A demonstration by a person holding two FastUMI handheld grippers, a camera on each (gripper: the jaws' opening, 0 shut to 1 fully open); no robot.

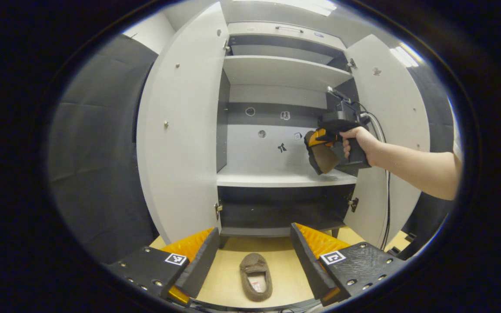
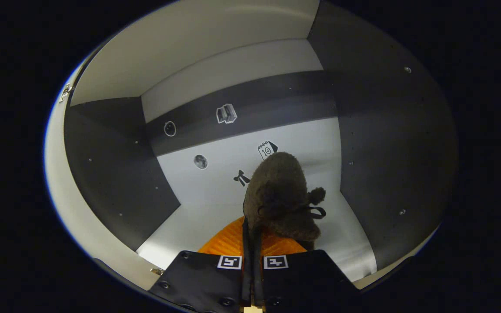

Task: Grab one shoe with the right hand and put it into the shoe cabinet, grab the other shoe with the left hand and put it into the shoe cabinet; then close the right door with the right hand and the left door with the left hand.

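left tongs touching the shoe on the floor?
Apart. In the left gripper view the left tongs are open, and the shoe lies flat on the floor between the fingers with bare floor on both sides.

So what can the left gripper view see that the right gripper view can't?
Left gripper view alone: the second slipper on the floor between the open left tongs, both open cabinet doors, and a hand holding the right tongs. Right gripper view alone: the right tongs shut on the slipper, seen close. Both: that slipper, the middle shelf and the stickers on the back wall.
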